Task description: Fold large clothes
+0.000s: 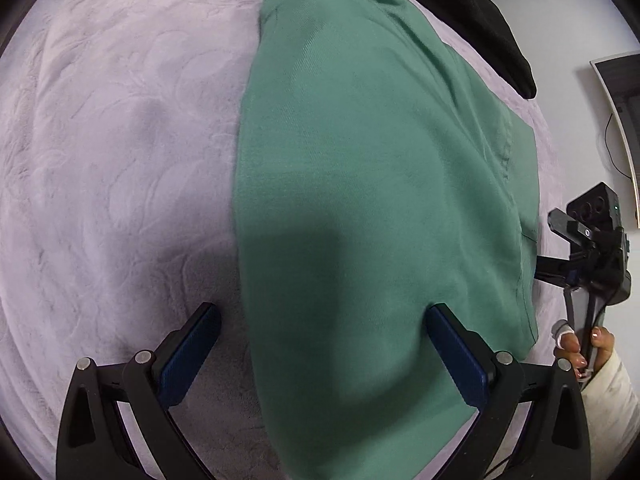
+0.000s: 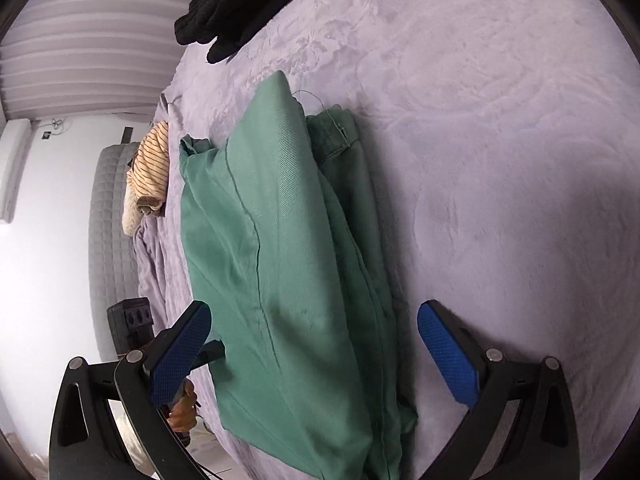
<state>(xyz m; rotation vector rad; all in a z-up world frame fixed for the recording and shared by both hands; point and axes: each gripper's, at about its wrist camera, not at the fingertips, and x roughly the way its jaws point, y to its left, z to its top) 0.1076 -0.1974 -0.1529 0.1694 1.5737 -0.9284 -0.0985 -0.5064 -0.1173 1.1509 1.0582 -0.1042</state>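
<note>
A green garment (image 1: 360, 200) lies folded in a long strip on a lilac bedspread (image 1: 112, 160). It also shows in the right wrist view (image 2: 288, 260), folded in layers with a seam down its top. My left gripper (image 1: 324, 320) is open and empty, its jaws standing wide over the garment's near end. My right gripper (image 2: 316, 320) is open and empty, hovering over the garment's other end. The right gripper's body (image 1: 592, 240) shows in the left wrist view at the garment's right edge.
A black garment (image 2: 232, 4) lies at the far end of the bed; it also shows in the left wrist view (image 1: 480, 16). A striped cream cloth (image 2: 148, 168) hangs at the bed's left edge. A grey quilted mattress (image 2: 108, 232) stands beside the bed.
</note>
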